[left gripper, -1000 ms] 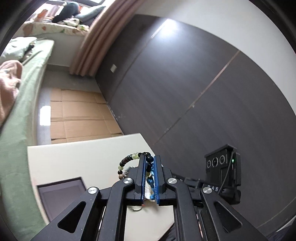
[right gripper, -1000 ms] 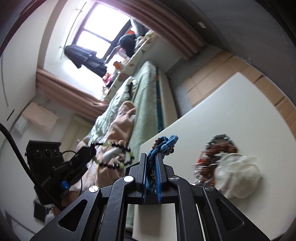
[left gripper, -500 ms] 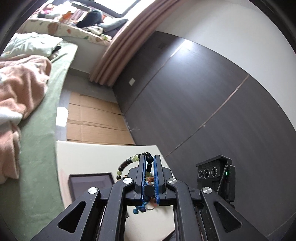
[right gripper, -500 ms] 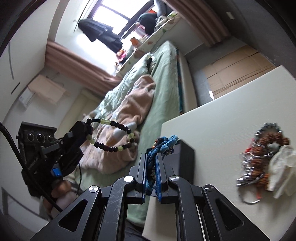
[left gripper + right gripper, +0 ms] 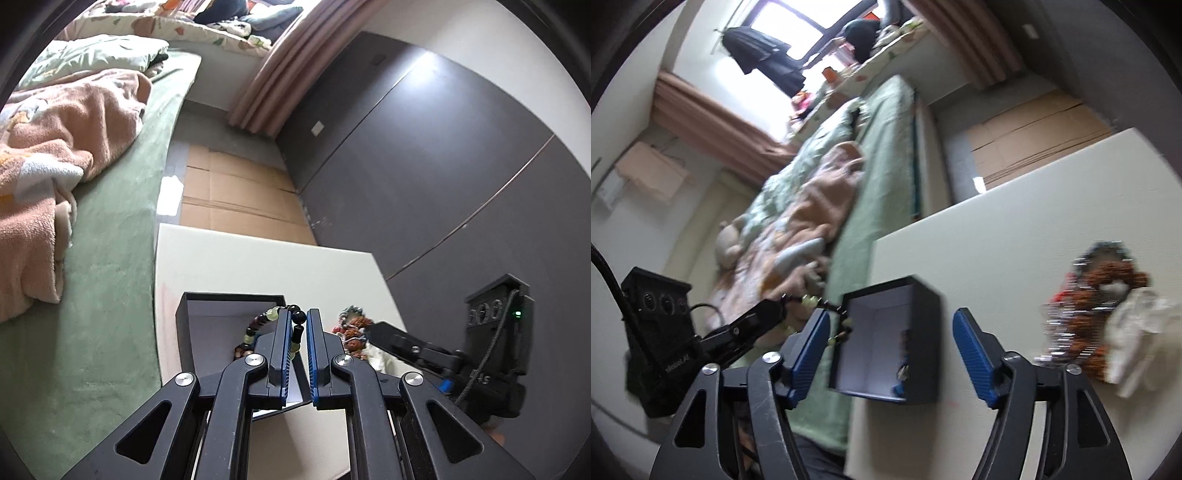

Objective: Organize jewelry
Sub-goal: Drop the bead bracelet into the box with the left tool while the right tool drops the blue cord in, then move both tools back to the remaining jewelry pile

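My left gripper [image 5: 298, 314] is shut on a bracelet of dark and pale green beads [image 5: 258, 325], which hangs over the open black box [image 5: 192, 314] on the white table [image 5: 258, 266]. In the right wrist view that left gripper [image 5: 775, 310] reaches in from the left with the bead bracelet [image 5: 809, 301]. My right gripper [image 5: 892, 328] hovers above the box [image 5: 923, 332] with its jaws opening and nothing between the pads. A blue bracelet [image 5: 900, 382] lies inside the box at its near corner.
A pile of reddish-brown and silvery jewelry [image 5: 1097, 295] lies right of the box beside a white cloth [image 5: 1137, 325]. A green bed with a peach blanket [image 5: 55, 147] borders the table's left side. Cardboard sheets [image 5: 236, 192] cover the floor beyond, by a dark panelled wall.
My right gripper's jaws have opened and the blue bracelet it held has dropped into the box. Both grippers have moved over the box, the left one lowering its bead bracelet toward it.
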The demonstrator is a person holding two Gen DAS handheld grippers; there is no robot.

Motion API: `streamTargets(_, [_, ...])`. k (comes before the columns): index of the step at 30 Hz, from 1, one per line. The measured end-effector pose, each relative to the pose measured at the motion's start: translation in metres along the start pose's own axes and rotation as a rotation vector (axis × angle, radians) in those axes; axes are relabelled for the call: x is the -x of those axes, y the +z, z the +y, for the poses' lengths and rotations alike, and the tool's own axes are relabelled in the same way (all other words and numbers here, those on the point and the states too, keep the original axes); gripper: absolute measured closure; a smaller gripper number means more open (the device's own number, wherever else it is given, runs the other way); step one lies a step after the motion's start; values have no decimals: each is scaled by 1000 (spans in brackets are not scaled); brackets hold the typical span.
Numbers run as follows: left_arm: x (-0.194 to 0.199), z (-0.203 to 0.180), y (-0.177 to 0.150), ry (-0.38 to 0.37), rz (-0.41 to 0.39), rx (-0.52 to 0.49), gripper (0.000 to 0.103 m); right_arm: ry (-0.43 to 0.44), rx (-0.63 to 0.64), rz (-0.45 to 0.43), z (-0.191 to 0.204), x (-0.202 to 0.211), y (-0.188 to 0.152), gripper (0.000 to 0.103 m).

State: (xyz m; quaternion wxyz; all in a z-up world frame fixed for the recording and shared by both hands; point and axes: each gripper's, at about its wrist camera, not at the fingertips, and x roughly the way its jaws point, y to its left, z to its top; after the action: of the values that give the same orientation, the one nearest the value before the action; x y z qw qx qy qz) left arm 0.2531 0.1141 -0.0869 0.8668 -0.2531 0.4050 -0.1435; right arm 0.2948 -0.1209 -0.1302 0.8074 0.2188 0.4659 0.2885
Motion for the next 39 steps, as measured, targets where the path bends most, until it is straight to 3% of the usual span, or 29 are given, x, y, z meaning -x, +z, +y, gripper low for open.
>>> streamTargets(5, [-17,1,-4,95,58,22,94,-101,-20,-11,-15,18,-1,32])
streamTargets(6, [-20,0,-6,106,69,22,89,-123,-16,-13,-17,22,-1,32])
streamTargets(7, [-23,0,-7,124,81,21,81,-138,-13,-14,-19,26,-1,32])
streamTargets(9, [-24,-3,-9,160,66,17,26,-153,-16,-18,-24,35,-2,32])
streamTargets(11, [-20,-10,-10,171,24,1,15,-159,-27,-22,-29,43,-2,24])
streamTargets(14, [-22,-23,-10,168,20,-33,15,-190,-37,-45,-38,60,-2,4])
streamTargets(22, [-47,-64,-15,167,69,-131,15,-261,-114,-119,-79,104,-3,0])
streamTargets(34, [-78,-118,-14,177,134,-293,15,-249,-230,-68,-117,116,-8,0])
streamTargets(39, [-92,-133,-5,186,170,-337,27,-229,-266,-57,-127,115,-8,0])
